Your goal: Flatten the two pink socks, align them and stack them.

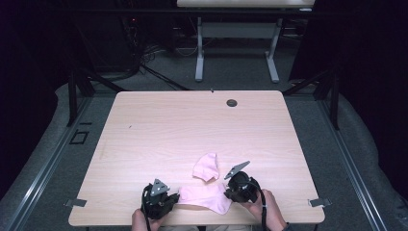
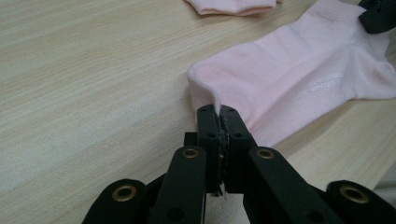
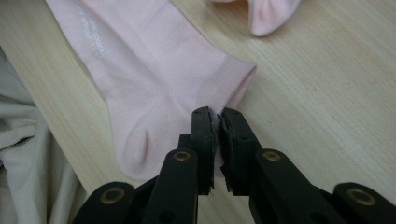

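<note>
Sock (image 1: 204, 196) lies flat at the table's (image 1: 159, 130) near edge, long axis running left-right between both grippers. Left gripper (image 2: 220, 116): fingers closed tight on the toe end. Right gripper (image 3: 215, 119): fingers pinched on the cuff edge. Second sock (image 1: 207, 167) lies crumpled just beyond, apart. Judged next: fold one end toward the other along the long axis.
</note>
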{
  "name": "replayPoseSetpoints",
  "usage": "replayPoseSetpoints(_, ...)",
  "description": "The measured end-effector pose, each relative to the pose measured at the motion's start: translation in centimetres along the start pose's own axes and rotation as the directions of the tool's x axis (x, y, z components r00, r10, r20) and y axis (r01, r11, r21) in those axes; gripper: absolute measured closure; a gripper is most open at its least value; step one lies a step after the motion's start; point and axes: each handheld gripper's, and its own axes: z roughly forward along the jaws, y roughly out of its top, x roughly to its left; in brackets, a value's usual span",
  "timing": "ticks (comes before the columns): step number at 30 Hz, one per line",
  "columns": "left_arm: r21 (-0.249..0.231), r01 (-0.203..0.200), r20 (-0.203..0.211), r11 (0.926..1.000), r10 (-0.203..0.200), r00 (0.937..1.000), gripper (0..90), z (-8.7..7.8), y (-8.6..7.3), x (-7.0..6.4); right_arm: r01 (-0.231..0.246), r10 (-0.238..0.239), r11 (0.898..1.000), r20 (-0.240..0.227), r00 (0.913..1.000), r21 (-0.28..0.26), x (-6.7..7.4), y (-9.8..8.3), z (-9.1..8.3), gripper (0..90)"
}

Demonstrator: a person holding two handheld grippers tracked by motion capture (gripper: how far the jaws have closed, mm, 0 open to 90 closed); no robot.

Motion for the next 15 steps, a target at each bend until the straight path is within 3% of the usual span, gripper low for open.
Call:
replayPoseSetpoints(2,0.003,-0.008,-0.011,1.0000,0.008,0.9999,87.6,0.0,0.1,0.0,0.007,-0.007,1.000,0.017,0.9998,0.009,0.0,0.0,0.1,79.3)
replayPoseSetpoints(7,-0.020,0.006,-0.030,0.9998,-0.006,0.9995,48.4,-0.6,0.0,0.2,0.012,-0.012,1.000,-0.001,0.9999,-0.017,-0.5,-0.2,-0.3,65.4)
replayPoseSetpoints(10,-0.042,0.009,-0.043,0.9991,-0.011,0.9990,32.7,-1.4,0.2,0.6,0.009,-0.009,0.999,-0.003,1.0000,-0.039,-0.7,-0.2,-0.9,53.8)
replayPoseSetpoints(13,-0.033,-0.001,-0.085,0.9995,-0.002,0.9964,21.1,-2.1,0.6,1.5,0.018,-0.018,0.998,0.002,0.9998,-0.053,-0.8,0.2,-1.4,42.9)
replayPoseSetpoints(15,-0.002,-0.013,-0.156,0.9999,0.013,0.9877,13.3,-2.1,0.8,2.4,0.027,-0.026,0.998,0.018,0.9995,-0.064,-0.8,0.7,-1.5,36.3)
